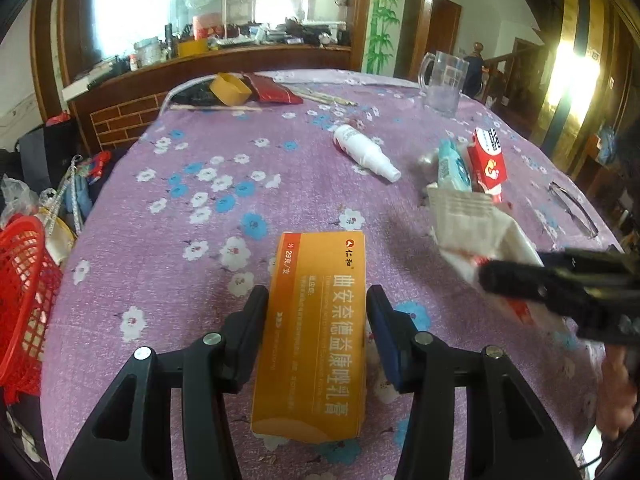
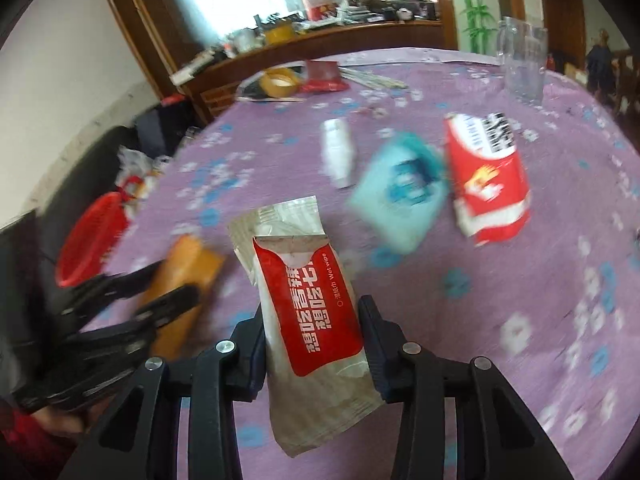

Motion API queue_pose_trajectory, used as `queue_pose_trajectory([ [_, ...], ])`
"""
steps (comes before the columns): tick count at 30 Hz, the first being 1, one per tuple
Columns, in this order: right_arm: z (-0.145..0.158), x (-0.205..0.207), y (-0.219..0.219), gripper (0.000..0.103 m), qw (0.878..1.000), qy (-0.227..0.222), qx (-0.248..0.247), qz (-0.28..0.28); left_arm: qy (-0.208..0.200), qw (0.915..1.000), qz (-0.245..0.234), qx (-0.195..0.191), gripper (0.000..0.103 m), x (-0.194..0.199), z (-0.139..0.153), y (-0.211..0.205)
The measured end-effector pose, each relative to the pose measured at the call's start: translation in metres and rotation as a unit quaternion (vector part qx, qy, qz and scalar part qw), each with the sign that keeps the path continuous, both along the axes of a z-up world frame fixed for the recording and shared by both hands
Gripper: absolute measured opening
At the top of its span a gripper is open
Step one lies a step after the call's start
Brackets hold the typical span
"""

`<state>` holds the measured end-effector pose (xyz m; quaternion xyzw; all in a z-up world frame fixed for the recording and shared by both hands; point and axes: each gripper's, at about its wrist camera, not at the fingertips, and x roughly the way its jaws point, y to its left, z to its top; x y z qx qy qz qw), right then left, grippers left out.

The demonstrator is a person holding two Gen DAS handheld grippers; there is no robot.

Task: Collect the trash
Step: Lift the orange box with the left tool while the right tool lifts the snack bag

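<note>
While clamped, wipe packet [image 2: 312, 304] between jaws

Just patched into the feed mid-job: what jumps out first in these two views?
The orange box sits clamped in the left claw at the near edge of the purple flowered tablecloth. Beside it, the right claw grips a red and beige wet wipe packet. A red basket waits off the table's left edge.

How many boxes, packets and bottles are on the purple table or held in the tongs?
Boxes: 2, the orange box and the red box
Packets: 2, the wet wipe packet and the teal packet
Bottles: 1, the white bottle
Total: 5
</note>
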<state>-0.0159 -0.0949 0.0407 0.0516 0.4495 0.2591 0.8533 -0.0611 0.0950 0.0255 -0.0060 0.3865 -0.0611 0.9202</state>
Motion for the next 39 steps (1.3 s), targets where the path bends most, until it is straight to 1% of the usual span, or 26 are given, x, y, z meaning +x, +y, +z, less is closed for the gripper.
queue_pose_trajectory([
  [2, 0.002, -0.011, 0.002, 0.045, 1.0, -0.009, 0.011, -0.003, -0.012, 0.9999, 0.006, 0.005, 0.049, -0.006, 0.003, 0.0],
  [5, 0.007, -0.028, 0.008, 0.045, 0.999, -0.043, -0.008, -0.016, -0.028, 0.9994, 0.018, 0.01, 0.049, -0.013, 0.006, 0.002],
  [8, 0.01, -0.04, 0.009, 0.045, 0.997, -0.07, -0.009, -0.025, -0.04, 0.9988, 0.028, 0.006, 0.049, -0.02, 0.009, 0.005],
  [10, 0.014, -0.048, 0.009, 0.045, 0.994, -0.099, -0.013, -0.034, -0.05, 0.9981, 0.035, 0.001, 0.049, -0.024, 0.011, 0.007],
  [13, 0.017, -0.054, 0.008, 0.045, 0.991, -0.125, -0.018, -0.043, -0.057, 0.9975, 0.04, 0.008, 0.049, -0.028, 0.012, 0.007],
  [16, 0.015, -0.054, 0.007, 0.045, 0.991, -0.123, -0.011, -0.046, -0.057, 0.9976, 0.04, 0.006, 0.049, -0.03, 0.01, 0.006],
  [21, 0.012, -0.058, 0.006, 0.045, 0.991, -0.127, -0.003, -0.048, -0.07, 0.9965, 0.043, 0.011, 0.049, -0.036, 0.011, 0.005],
  [31, 0.004, -0.056, 0.001, 0.045, 0.99, -0.124, 0.001, -0.06, -0.076, 0.9962, 0.041, 0.011, 0.049, -0.039, 0.012, 0.004],
  [39, 0.004, -0.057, 0.004, 0.045, 0.99, -0.131, -0.002, -0.057, -0.08, 0.9961, 0.037, 0.008, 0.049, -0.039, 0.013, 0.004],
])
